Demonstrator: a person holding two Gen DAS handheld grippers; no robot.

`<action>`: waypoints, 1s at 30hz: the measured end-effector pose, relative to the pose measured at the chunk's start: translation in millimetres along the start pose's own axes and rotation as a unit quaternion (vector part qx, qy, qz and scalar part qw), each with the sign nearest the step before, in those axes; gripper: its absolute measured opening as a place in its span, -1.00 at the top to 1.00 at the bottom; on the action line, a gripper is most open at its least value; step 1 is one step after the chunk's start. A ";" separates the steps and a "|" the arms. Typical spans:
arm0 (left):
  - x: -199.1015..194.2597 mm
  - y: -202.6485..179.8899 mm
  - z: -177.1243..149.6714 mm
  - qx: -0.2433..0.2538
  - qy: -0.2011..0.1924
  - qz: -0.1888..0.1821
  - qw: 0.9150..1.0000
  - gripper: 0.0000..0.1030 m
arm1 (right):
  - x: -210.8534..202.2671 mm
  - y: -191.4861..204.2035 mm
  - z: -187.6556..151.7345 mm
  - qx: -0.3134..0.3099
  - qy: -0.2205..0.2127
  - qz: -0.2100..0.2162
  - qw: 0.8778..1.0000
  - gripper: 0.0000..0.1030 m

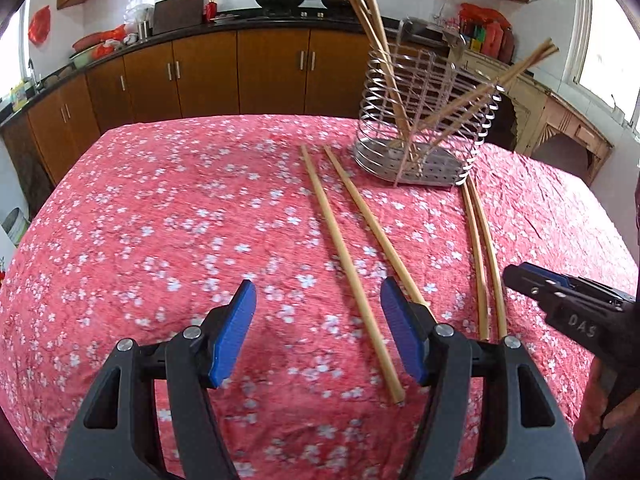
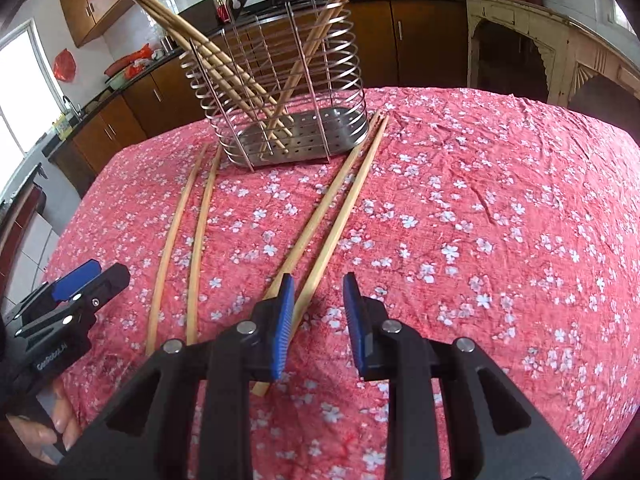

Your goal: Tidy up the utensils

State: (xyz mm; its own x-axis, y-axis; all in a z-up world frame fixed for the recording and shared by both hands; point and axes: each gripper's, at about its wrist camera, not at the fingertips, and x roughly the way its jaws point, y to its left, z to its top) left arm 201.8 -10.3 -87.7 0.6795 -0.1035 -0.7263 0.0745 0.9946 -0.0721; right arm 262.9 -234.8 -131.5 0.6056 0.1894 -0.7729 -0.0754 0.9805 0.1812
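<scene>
A wire utensil holder (image 1: 424, 120) (image 2: 288, 92) stands on the far part of the table with several wooden chopsticks leaning in it. Two pairs of chopsticks lie loose on the cloth. My left gripper (image 1: 318, 320) is open low over the left pair (image 1: 348, 264); one stick runs between its fingers untouched, and the other passes behind the right finger. My right gripper (image 2: 318, 312) is open with a narrower gap over the right pair (image 2: 332, 216). One of those sticks lies just inside its left pad and the pads press on nothing. Each gripper shows in the other's view (image 1: 516, 276) (image 2: 100, 276).
A red cloth with white flowers (image 1: 180, 220) (image 2: 480, 220) covers the table. Behind it run brown kitchen cabinets (image 1: 208, 76) under a dark counter with woks. A cream wooden cabinet (image 2: 520, 40) stands at the back right. A person's hand (image 2: 60, 420) holds the left gripper.
</scene>
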 end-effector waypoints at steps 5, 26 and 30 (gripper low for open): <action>11.1 -14.1 -9.7 0.019 0.021 0.008 1.000 -0.03 | 6.3 3.9 -4.6 -0.022 -0.003 -0.018 1.000 0.52; 50.4 73.9 27.2 0.000 0.044 0.036 0.998 0.83 | -3.4 -138.1 18.5 0.093 -0.040 -0.106 0.989 0.73; 36.4 86.5 10.1 -0.007 0.038 0.018 0.999 0.46 | -19.3 -135.3 1.2 0.083 -0.040 -0.103 0.990 0.41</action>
State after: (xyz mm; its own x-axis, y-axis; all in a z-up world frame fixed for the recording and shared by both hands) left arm 240.4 71.9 -113.5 0.6234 -0.0669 -0.7790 0.0393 0.9978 -0.0542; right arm 262.4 -371.2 -140.4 0.6563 -0.0254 -0.7541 0.1841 0.9746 0.1274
